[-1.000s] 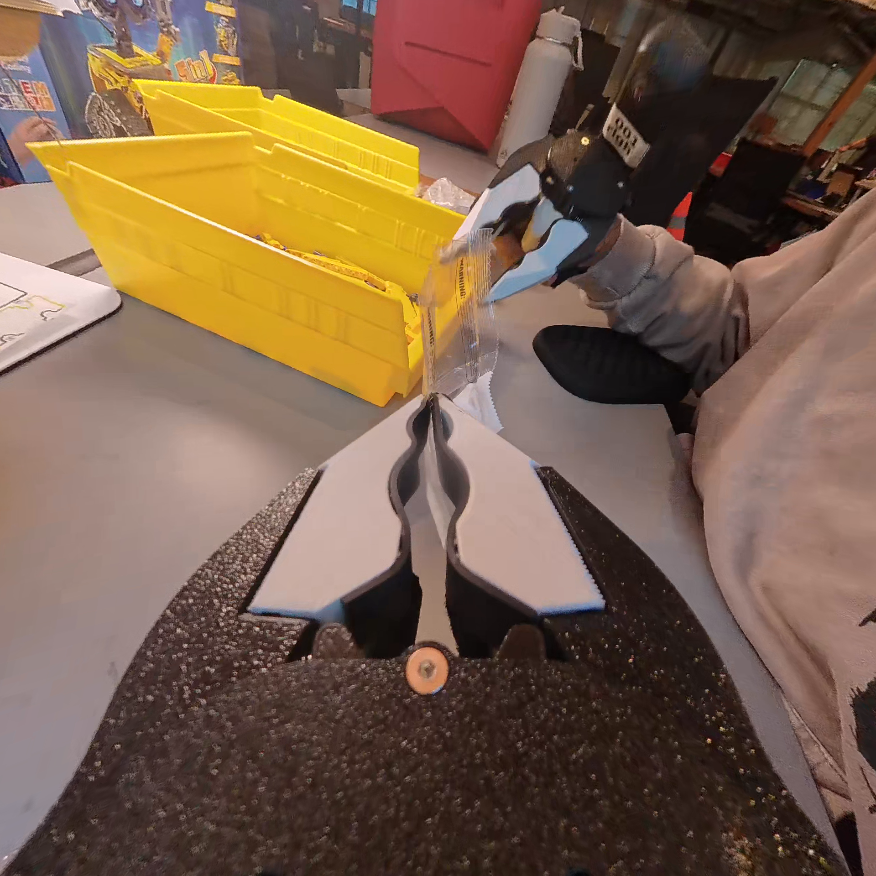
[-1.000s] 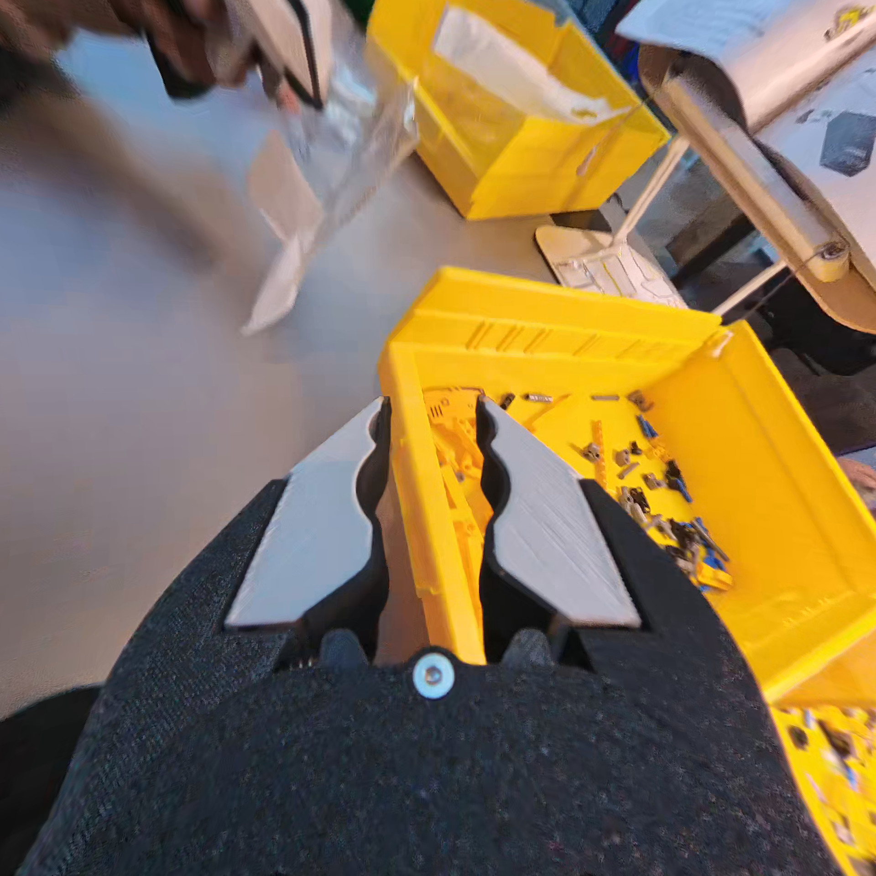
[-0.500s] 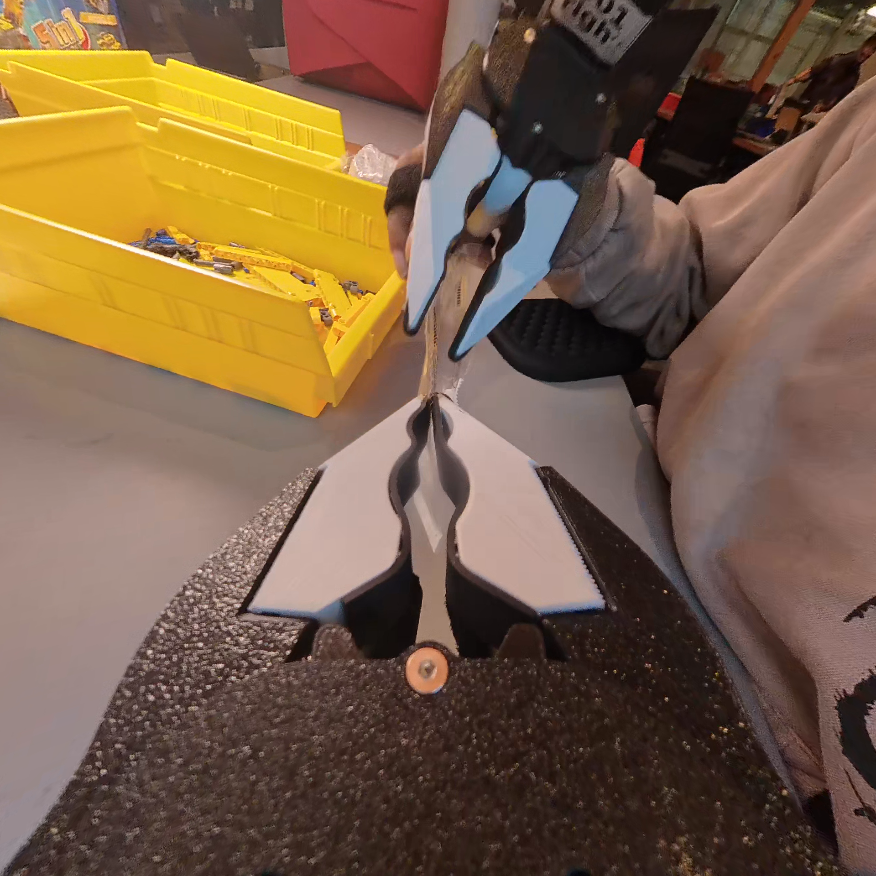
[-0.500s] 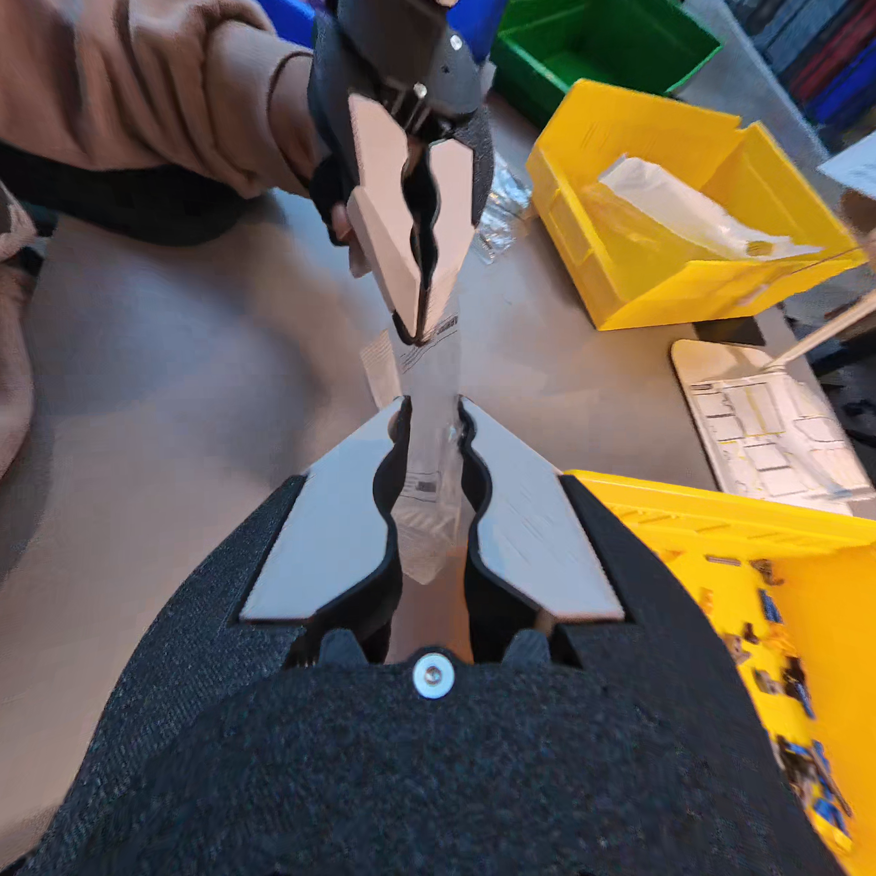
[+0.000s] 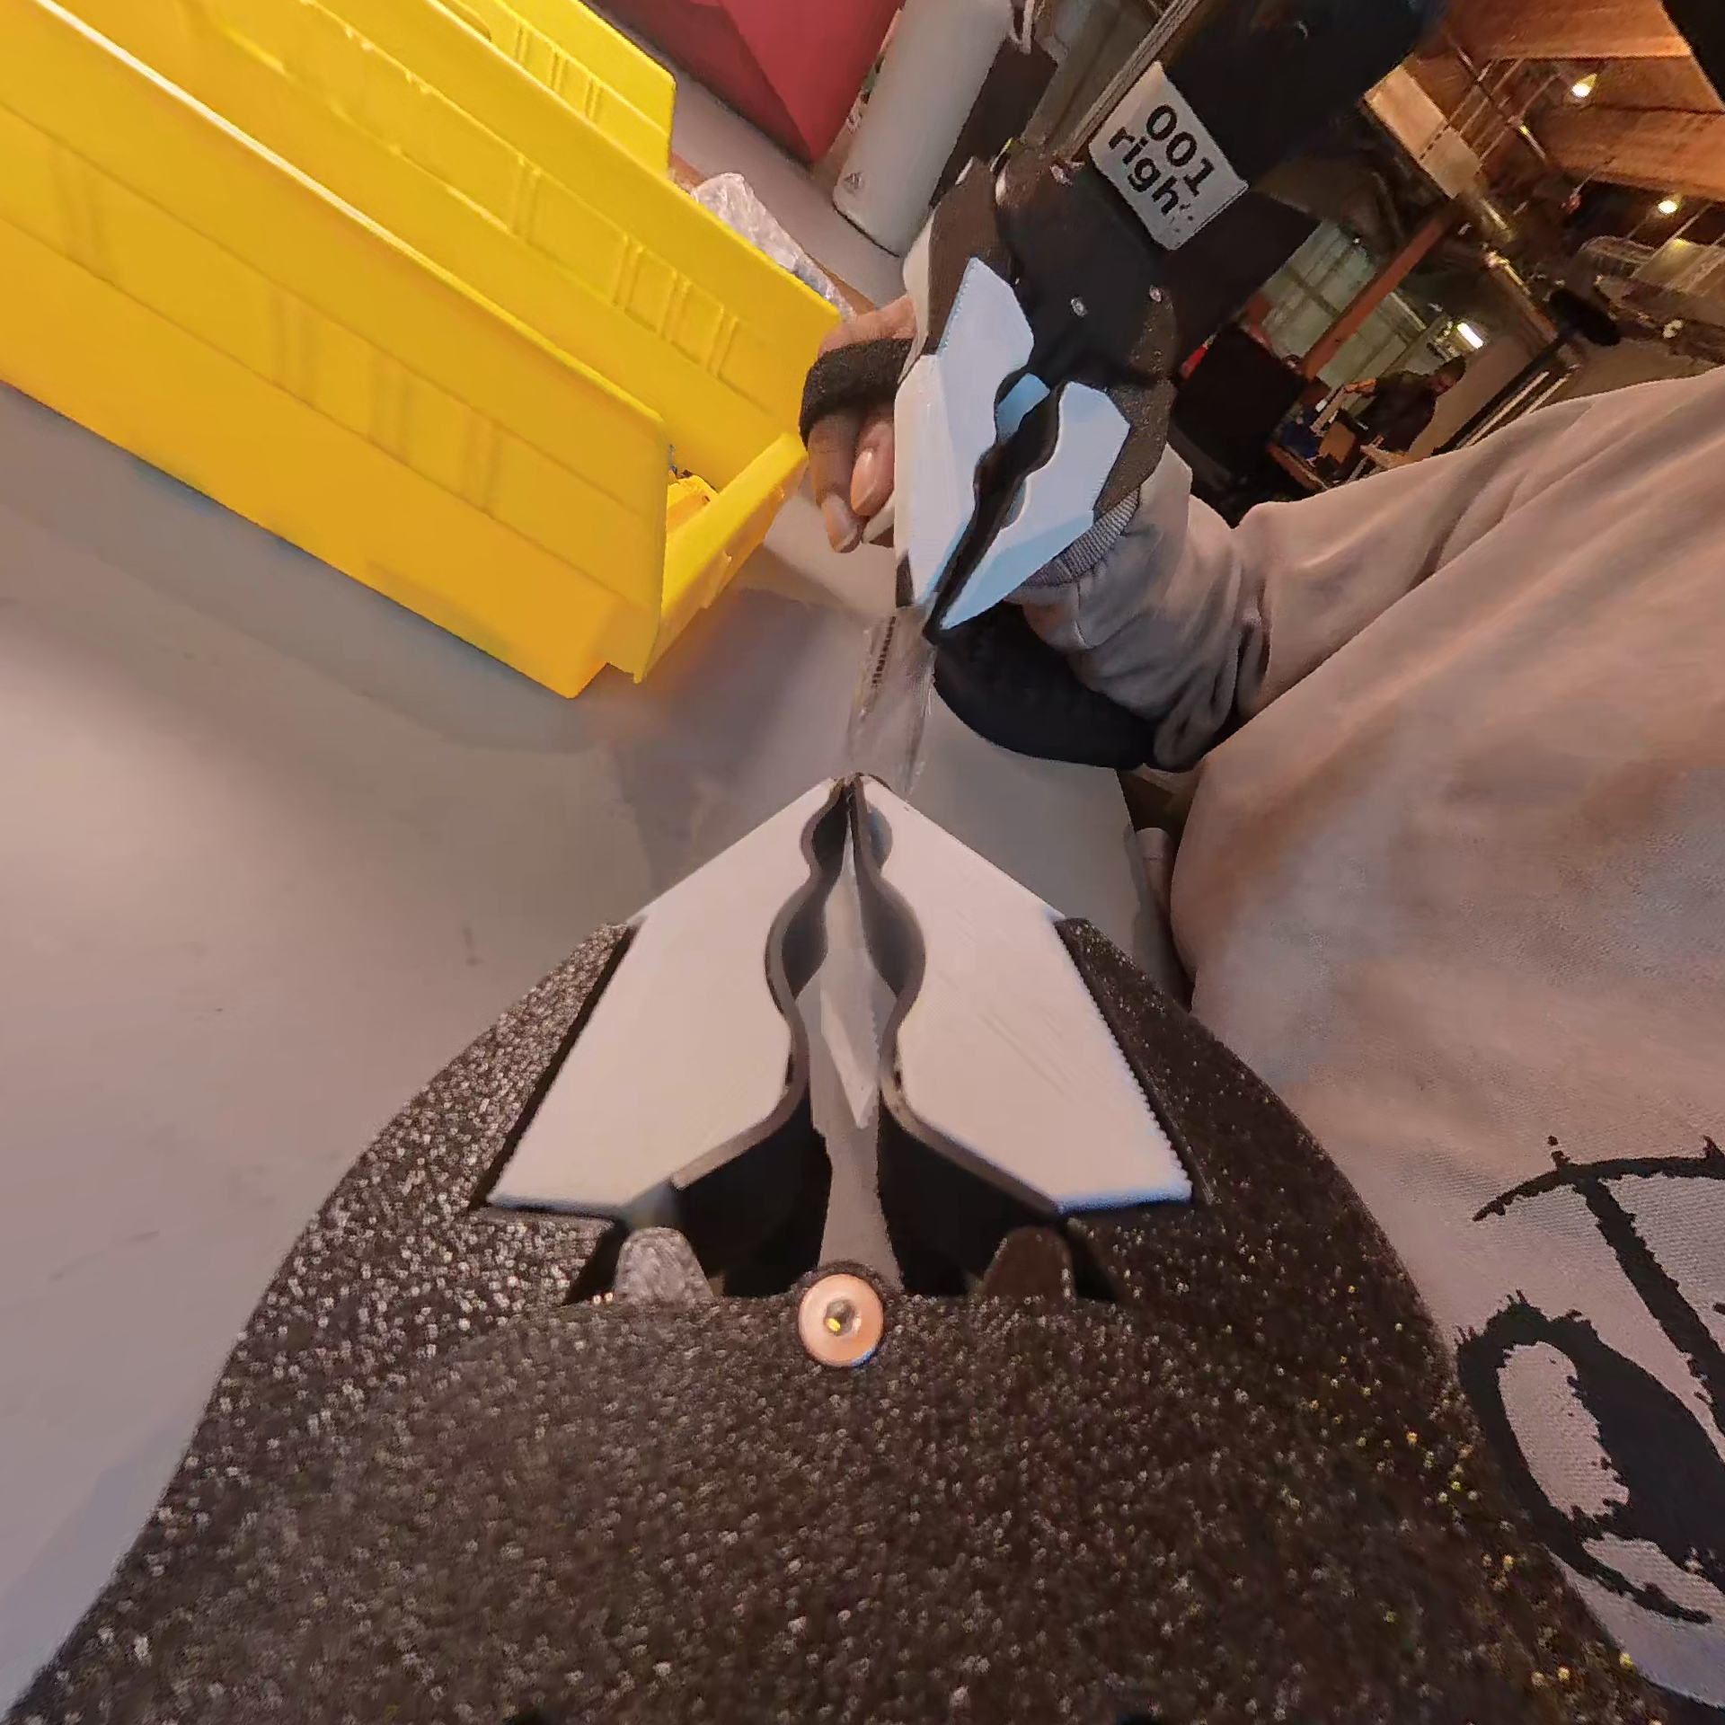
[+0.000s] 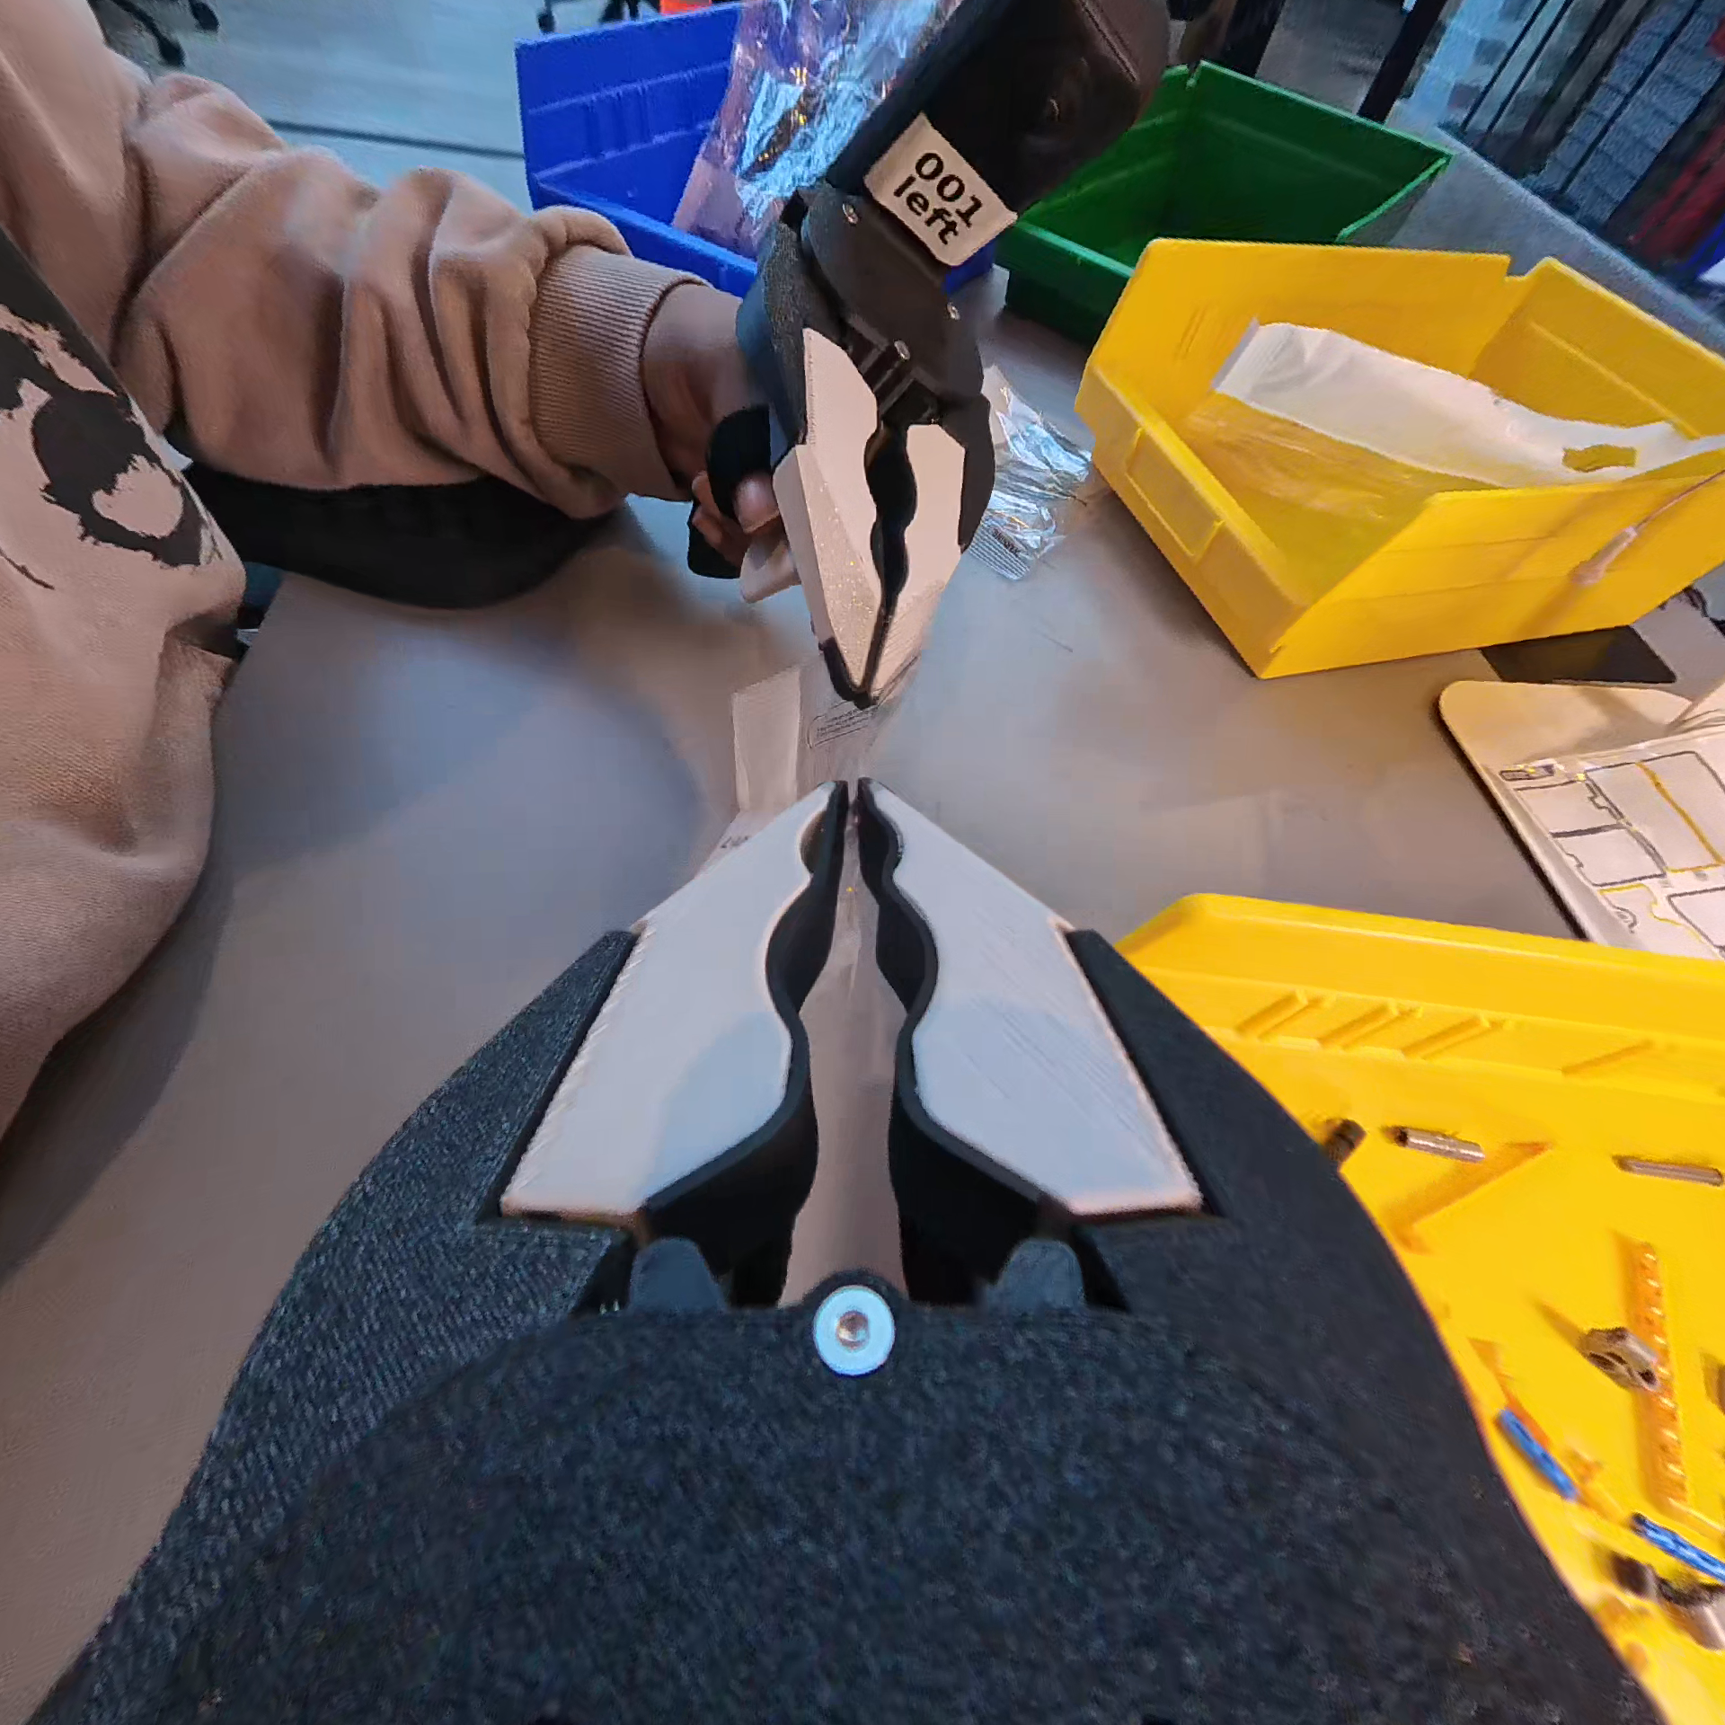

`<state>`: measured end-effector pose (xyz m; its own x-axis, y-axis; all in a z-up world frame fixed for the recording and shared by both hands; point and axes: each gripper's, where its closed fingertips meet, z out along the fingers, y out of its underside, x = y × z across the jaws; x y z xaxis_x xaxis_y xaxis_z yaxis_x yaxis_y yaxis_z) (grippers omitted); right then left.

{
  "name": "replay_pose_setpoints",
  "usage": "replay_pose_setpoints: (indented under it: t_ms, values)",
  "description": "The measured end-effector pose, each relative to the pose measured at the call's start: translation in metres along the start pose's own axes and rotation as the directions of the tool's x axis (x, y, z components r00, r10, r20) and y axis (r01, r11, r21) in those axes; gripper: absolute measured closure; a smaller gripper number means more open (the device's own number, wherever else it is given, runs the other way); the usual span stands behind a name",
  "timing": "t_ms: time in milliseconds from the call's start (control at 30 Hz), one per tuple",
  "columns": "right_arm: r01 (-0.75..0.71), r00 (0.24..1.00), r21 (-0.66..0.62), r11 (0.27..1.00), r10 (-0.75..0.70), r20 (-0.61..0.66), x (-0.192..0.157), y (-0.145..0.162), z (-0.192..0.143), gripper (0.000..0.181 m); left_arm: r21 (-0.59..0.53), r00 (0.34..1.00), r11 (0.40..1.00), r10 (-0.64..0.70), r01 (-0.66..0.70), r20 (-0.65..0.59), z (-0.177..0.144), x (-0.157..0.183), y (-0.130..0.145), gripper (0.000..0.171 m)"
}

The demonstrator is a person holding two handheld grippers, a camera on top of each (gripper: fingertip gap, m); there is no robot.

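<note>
The left gripper (image 5: pixel 854 782) is pointing forward and slightly down over the grey table (image 5: pixel 280 840), its jaws pinched together on one end of a small clear plastic bag (image 5: pixel 887 709). The right gripper (image 5: pixel 929 618) is reaching in from 1 o'clock in the left wrist view, angled steeply down, and its jaws are closing narrowly on the opposite end of the same bag, so the film is hanging stretched between the two tips just above the table. In the right wrist view the left gripper (image 6: pixel 863 695) is coming down from 12 o'clock, gripped by a hand (image 6: pixel 709 411) in a tan sleeve (image 6: pixel 373 317), with the bag (image 6: pixel 840 728) showing between it and the right gripper (image 6: pixel 851 793).

A yellow bin (image 5: pixel 373 308) is sitting at 10 o'clock of the left gripper, near but apart. In the right wrist view a yellow bin of small parts (image 6: pixel 1493 1213) is lying at 4 o'clock, another yellow bin holding a white bag (image 6: pixel 1353 523) at 2 o'clock, a green bin (image 6: pixel 1213 177) and a blue bin (image 6: pixel 616 121) beyond at 12 o'clock, and a printed sheet (image 6: pixel 1605 831) at 3 o'clock. A crumpled clear wrapper (image 6: pixel 1027 485) is lying just behind the left gripper.
</note>
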<state>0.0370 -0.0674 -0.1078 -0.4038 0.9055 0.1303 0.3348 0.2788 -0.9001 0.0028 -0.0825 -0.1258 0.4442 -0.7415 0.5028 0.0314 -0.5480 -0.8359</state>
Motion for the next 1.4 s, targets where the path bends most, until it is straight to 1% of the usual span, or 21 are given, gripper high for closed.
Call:
replay_pose_setpoints:
  t_ms: [33,100,133,167,200,267,333,400,433,500,533,567,633,733,833,967,1033,1100,1167,1267,1400]
  values:
    - [-0.02,1.0,0.026,0.999,0.019,0.011,-0.001,-0.001,-0.001,0.181,0.011,1.0,1.0,-0.001,0.001,-0.003,0.0,-0.001,-0.001,0.171]
    - [-0.089,0.996,0.101,0.991,0.086,0.039,0.0,-0.008,-0.004,0.181,0.084,1.0,0.996,0.001,0.001,-0.02,-0.003,0.001,-0.012,0.171]
    - [-0.124,0.992,0.161,0.979,0.117,0.053,0.002,-0.014,-0.008,0.181,0.134,1.0,0.991,0.013,-0.01,-0.027,-0.006,0.002,-0.019,0.167]
    - [-0.162,0.986,0.236,0.958,0.151,0.065,0.006,-0.023,-0.014,0.181,0.184,0.999,0.983,0.029,-0.021,-0.036,-0.01,0.004,-0.027,0.153]
    - [-0.201,0.979,0.321,0.925,0.182,0.089,0.009,-0.034,-0.022,0.181,0.23,0.998,0.973,0.048,-0.035,-0.051,-0.015,0.008,-0.034,0.139]
    - [-0.278,0.96,0.48,0.832,0.248,0.127,0.019,-0.054,-0.04,0.181,0.306,0.991,0.95,0.099,-0.069,-0.085,-0.021,0.018,-0.045,0.122]
    - [-0.348,0.936,0.58,0.736,0.311,0.166,0.027,-0.065,-0.052,0.181,0.331,0.983,0.937,0.152,-0.108,-0.107,-0.018,0.03,-0.048,0.115]
    - [-0.391,0.914,0.63,0.67,0.364,0.18,0.033,-0.067,-0.054,0.181,0.323,0.976,0.934,0.192,-0.151,-0.099,-0.008,0.036,-0.046,0.119]
    - [-0.423,0.899,0.638,0.643,0.386,0.208,0.034,-0.068,-0.054,0.181,0.33,0.977,0.93,0.199,-0.162,-0.079,-0.003,0.036,-0.048,0.129]
    - [-0.487,0.867,0.617,0.619,0.428,0.255,0.033,-0.065,-0.047,0.181,0.365,0.978,0.923,0.174,-0.122,-0.111,-0.001,0.04,-0.053,0.166]
    - [-0.487,0.866,0.608,0.627,0.436,0.245,0.034,-0.062,-0.043,0.181,0.38,0.979,0.921,0.148,-0.084,-0.143,-0.003,0.04,-0.055,0.171]
    - [-0.474,0.871,0.595,0.649,0.444,0.209,0.038,-0.058,-0.041,0.181,0.376,0.982,0.926,0.109,-0.044,-0.152,-0.004,0.036,-0.054,0.171]
    - [-0.397,0.905,0.556,0.731,0.414,0.101,0.043,-0.049,-0.039,0.178,0.342,0.992,0.939,0.033,0.011,-0.125,-0.006,0.021,-0.049,0.171]
    - [-0.226,0.955,0.534,0.815,0.294,-0.045,0.043,-0.052,-0.047,0.171,0.338,0.991,0.937,-0.046,0.087,-0.127,-0.011,0.012,-0.047,0.171]
    - [-0.128,0.979,0.486,0.865,0.189,-0.079,0.033,-0.054,-0.045,0.178,0.306,0.98,0.94,-0.1,0.149,-0.169,-0.011,0.011,-0.043,0.171]
    - [-0.151,0.98,0.463,0.873,0.194,-0.045,0.03,-0.049,-0.04,0.181,0.247,0.965,0.944,-0.172,0.219,-0.198,-0.002,0.008,-0.032,0.171]
    - [-0.147,0.983,0.527,0.837,0.185,-0.02,0.028,-0.059,-0.051,0.181,0.228,0.962,0.944,-0.197,0.239,-0.19,0.001,0.005,-0.029,0.171]
    - [-0.149,0.981,0.541,0.827,0.194,-0.026,0.031,-0.063,-0.06,0.179,0.231,0.956,0.94,-0.205,0.252,-0.209,0.0,0.006,-0.029,0.171]
    - [-0.124,0.983,0.483,0.867,0.175,-0.062,0.034,-0.054,-0.056,0.169,0.237,0.952,0.936,-0.207,0.259,-0.223,-0.001,0.007,-0.031,0.171]
    - [-0.069,0.987,0.381,0.922,0.118,-0.107,0.032,-0.037,-0.04,0.17,0.235,0.946,0.932,-0.218,0.274,-0.238,0.0,0.007,-0.03,0.171]
    - [-0.026,0.989,0.365,0.931,0.076,-0.125,0.028,-0.036,-0.033,0.176,0.23,0.944,0.932,-0.222,0.279,-0.246,-0.001,0.007,-0.03,0.171]
